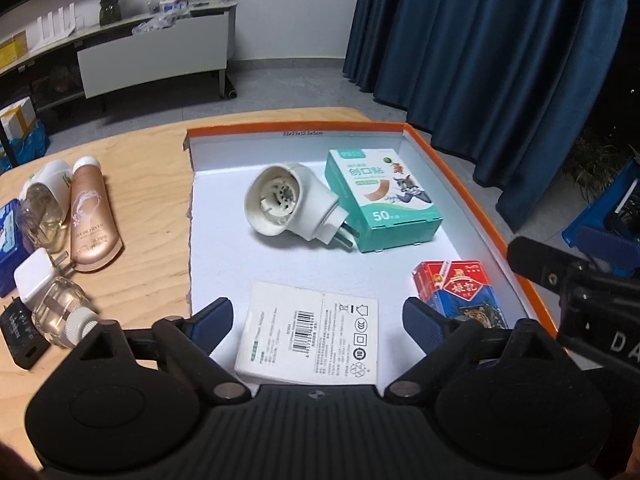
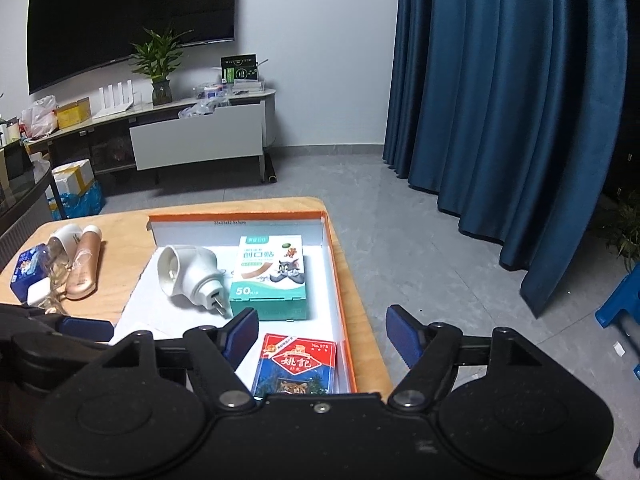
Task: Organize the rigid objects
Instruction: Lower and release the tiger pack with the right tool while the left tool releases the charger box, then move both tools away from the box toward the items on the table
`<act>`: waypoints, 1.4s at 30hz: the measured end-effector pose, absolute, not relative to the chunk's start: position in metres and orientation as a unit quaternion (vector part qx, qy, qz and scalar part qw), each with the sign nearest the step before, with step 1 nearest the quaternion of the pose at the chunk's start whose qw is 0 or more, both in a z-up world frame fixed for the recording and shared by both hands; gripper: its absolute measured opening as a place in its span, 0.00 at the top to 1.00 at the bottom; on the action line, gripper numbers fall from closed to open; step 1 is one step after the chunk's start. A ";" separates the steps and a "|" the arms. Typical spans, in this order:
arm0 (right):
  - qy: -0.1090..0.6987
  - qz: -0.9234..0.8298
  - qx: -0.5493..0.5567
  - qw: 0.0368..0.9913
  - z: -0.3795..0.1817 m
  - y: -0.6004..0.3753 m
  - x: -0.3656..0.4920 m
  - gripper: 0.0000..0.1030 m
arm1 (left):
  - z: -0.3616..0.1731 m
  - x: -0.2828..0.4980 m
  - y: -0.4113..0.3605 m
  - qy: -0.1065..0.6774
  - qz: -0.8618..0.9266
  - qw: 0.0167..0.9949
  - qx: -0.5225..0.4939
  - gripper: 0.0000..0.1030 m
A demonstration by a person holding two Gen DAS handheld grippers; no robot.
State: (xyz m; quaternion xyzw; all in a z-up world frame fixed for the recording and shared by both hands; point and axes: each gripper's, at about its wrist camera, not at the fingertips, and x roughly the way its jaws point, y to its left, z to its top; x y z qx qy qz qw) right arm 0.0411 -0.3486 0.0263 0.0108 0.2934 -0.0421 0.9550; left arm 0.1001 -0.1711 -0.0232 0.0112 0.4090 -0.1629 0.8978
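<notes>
An orange-rimmed white box lies on the wooden table. In it are a white plug-in heater, a green bandage box, a red-and-blue card pack and a flat white adapter box. My left gripper is open just above the adapter box, fingers on either side of it, empty. My right gripper is open and empty above the card pack, at the orange box's right rim. The heater and bandage box show beyond it.
Left of the box on the table lie a gold tube, clear refill bottles, a white charger, a black adapter and a blue pack. The right gripper's body is at the box's right rim.
</notes>
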 end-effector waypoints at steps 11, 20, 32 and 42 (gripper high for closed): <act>0.292 0.005 0.019 0.956 0.040 -0.316 0.045 0.16 | 0.000 0.086 -0.122 0.387 -0.110 0.915 -0.015 0.04; 0.308 0.088 0.003 0.947 0.037 -0.251 0.056 0.16 | 0.004 0.074 -0.053 0.379 -0.031 0.923 -0.050 0.04; 0.333 0.156 -0.013 0.930 0.027 -0.198 0.058 0.16 | -0.005 0.064 0.012 0.381 0.042 0.919 -0.088 0.04; 0.345 0.152 -0.005 0.926 0.019 -0.207 0.063 0.16 | -0.012 0.078 0.045 0.383 0.083 0.913 -0.112 0.04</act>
